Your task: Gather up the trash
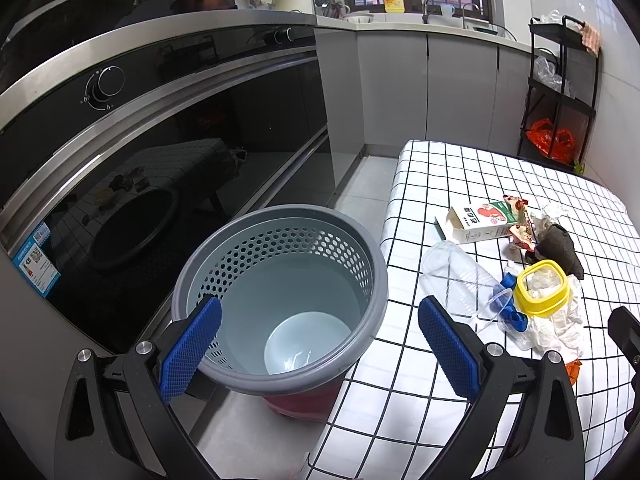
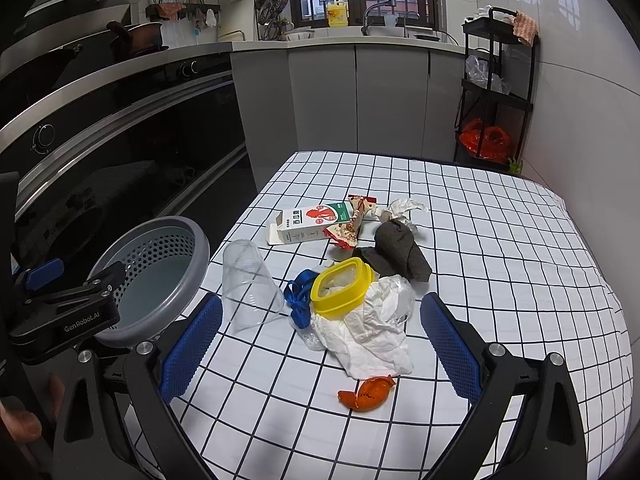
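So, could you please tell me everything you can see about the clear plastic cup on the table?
The clear plastic cup is a see-through, lightly ribbed tumbler lying on its side on the black-and-white checked tablecloth, near the table's left edge beside the grey perforated bin. It looks empty, and its wider mouth points toward the blue ribbon, seeming to touch it. Neither gripper holds it.
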The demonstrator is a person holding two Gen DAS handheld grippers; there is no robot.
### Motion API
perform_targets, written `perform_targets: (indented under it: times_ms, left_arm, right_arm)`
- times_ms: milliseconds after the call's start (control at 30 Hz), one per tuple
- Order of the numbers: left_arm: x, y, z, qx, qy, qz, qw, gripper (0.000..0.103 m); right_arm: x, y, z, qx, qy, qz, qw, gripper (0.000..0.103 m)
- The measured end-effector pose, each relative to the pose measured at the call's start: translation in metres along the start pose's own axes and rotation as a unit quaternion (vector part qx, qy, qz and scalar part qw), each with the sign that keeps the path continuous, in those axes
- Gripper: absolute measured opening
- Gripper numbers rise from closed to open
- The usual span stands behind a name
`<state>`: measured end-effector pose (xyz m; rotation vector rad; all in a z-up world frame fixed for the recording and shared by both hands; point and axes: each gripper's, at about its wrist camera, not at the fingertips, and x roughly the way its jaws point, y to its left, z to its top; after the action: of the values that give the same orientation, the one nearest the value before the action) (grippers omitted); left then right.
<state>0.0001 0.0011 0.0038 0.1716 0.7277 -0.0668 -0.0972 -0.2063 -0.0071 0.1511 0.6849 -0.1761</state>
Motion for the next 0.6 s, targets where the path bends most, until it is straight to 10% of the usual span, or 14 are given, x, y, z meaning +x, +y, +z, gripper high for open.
perform_targets:
  times_ms: [600]
  left_arm:
    - [0.0004,-0.0001,-0.002,-0.001,-0.002,0.003,1.0,0.097]
  right_arm:
    - [0.0014,0.0021,-0.0036,0.0,-0.002,0.003,1.0,0.095]
